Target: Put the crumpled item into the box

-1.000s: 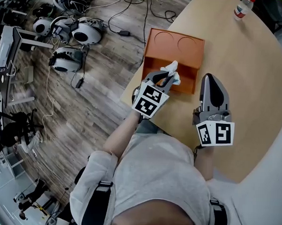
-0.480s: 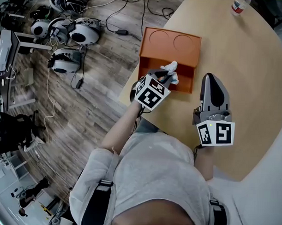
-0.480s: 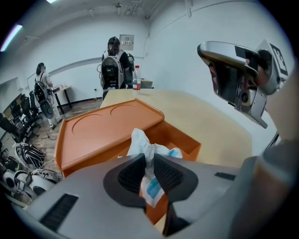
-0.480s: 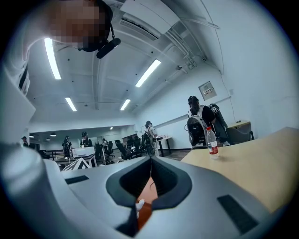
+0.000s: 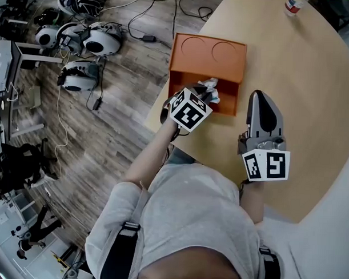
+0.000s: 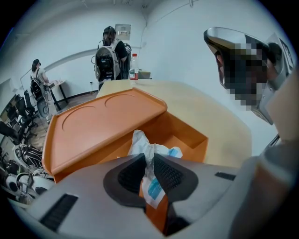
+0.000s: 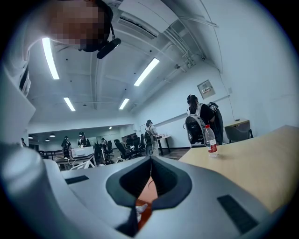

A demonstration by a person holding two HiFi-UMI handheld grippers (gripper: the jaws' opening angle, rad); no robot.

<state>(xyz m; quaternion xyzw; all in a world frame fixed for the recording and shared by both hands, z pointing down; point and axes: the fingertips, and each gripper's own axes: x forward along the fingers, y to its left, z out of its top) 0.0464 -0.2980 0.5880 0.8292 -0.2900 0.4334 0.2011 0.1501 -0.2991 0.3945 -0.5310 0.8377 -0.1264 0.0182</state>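
Note:
The crumpled item [image 5: 209, 88] is a white wad of paper or wrapper with blue print [image 6: 148, 154]. My left gripper [image 5: 203, 96] is shut on it and holds it over the open compartment of the orange box [image 5: 207, 56]. In the left gripper view the wad sticks up between the dark pads [image 6: 128, 173], just above the box's near wall [image 6: 189, 140]. My right gripper [image 5: 262, 105] rests over the table to the right of the box, jaws shut with nothing between them [image 7: 150, 175].
The box sits near the left edge of the round wooden table [image 5: 302, 83]. A water bottle [image 5: 292, 5] stands at the far edge. On the floor to the left lie several headsets [image 5: 86, 41] and cables. People stand in the background [image 6: 110, 56].
My left gripper has moved forward with the crumpled item, from before the box's near wall to over its open compartment. The right gripper has stayed put.

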